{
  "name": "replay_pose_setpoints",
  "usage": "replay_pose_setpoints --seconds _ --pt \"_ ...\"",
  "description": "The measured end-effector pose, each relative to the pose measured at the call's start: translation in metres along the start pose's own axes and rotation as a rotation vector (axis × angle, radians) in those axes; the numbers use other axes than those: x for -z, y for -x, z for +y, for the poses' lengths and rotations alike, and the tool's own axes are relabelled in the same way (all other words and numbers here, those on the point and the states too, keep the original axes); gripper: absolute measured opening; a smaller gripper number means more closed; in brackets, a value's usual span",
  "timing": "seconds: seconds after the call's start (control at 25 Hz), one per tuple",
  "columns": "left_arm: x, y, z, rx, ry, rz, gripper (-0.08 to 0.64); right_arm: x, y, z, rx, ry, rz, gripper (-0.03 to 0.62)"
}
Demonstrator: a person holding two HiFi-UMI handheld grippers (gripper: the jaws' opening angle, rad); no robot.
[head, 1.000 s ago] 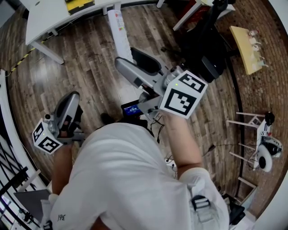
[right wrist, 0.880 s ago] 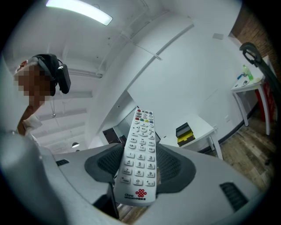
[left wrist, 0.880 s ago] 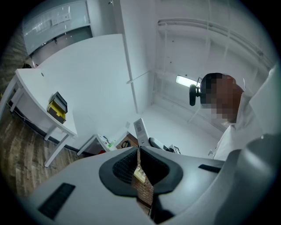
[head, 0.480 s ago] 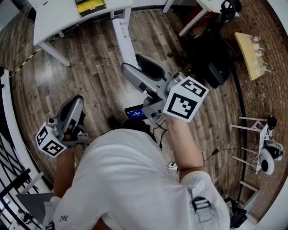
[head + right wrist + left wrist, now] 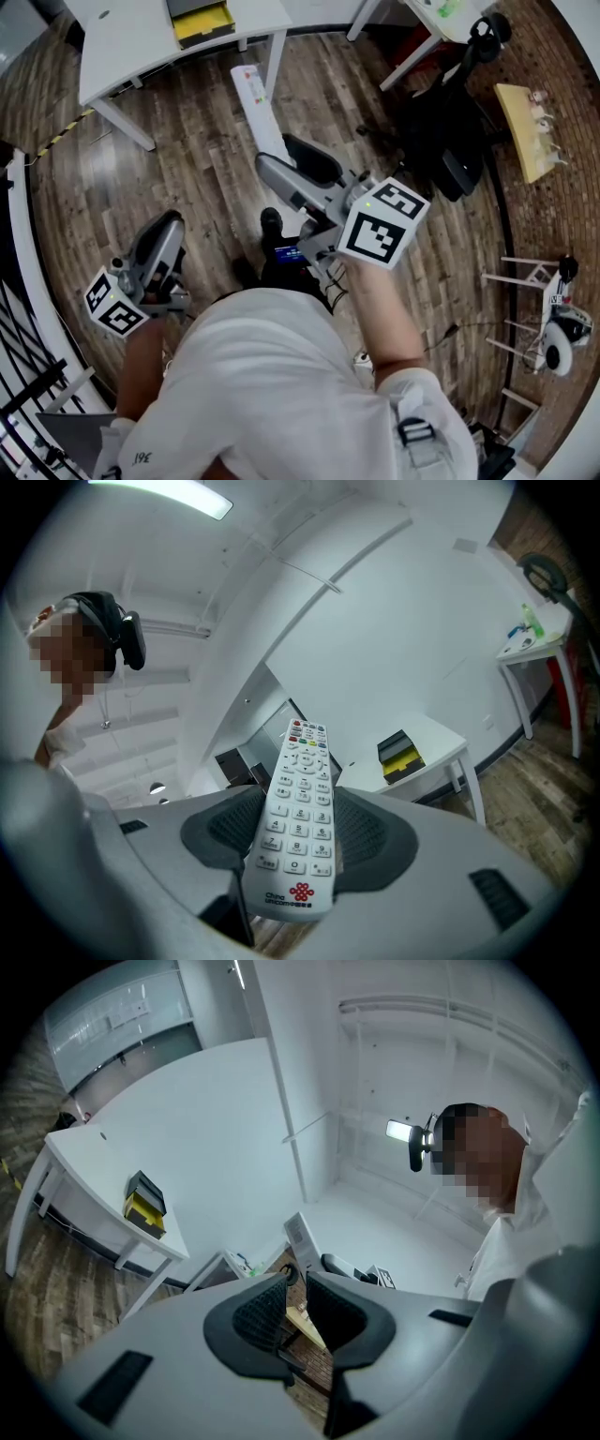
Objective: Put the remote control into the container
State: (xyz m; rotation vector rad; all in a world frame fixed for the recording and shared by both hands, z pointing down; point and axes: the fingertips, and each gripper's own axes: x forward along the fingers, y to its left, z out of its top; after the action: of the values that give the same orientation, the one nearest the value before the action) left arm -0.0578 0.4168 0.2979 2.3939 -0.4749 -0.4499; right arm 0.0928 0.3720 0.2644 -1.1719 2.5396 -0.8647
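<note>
My right gripper (image 5: pixel 274 157) is shut on a long white remote control (image 5: pixel 255 101), which sticks out past the jaws toward the table. In the right gripper view the remote control (image 5: pixel 294 827) stands upright between the two dark pads (image 5: pixel 370 836), buttons facing the camera. A yellow and black container (image 5: pixel 200 19) sits on the white table (image 5: pixel 131 42), and it shows too in the right gripper view (image 5: pixel 399 752) and the left gripper view (image 5: pixel 144 1207). My left gripper (image 5: pixel 167 230) hangs low at the left, and its jaws (image 5: pixel 298 1283) hold nothing, with only a thin slit between them.
The floor is wooden planks. A black office chair (image 5: pixel 441 122) and a pale wooden board (image 5: pixel 528 127) stand at the right. A second white table corner (image 5: pixel 441 14) is at the top right. A railing (image 5: pixel 23 309) runs down the left edge.
The table and container have come further into view and nearer. Both grippers sit lower in the head view, the remote still held. The person's shoe now shows below the right gripper.
</note>
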Motion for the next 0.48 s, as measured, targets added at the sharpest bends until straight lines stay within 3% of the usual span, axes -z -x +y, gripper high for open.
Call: replay_pose_setpoints --seconds 0.48 --pt "-0.030 -0.063 0.047 -0.056 -0.033 -0.029 0.051 -0.039 -0.044 -0.067 -0.055 -0.013 0.042 0.241"
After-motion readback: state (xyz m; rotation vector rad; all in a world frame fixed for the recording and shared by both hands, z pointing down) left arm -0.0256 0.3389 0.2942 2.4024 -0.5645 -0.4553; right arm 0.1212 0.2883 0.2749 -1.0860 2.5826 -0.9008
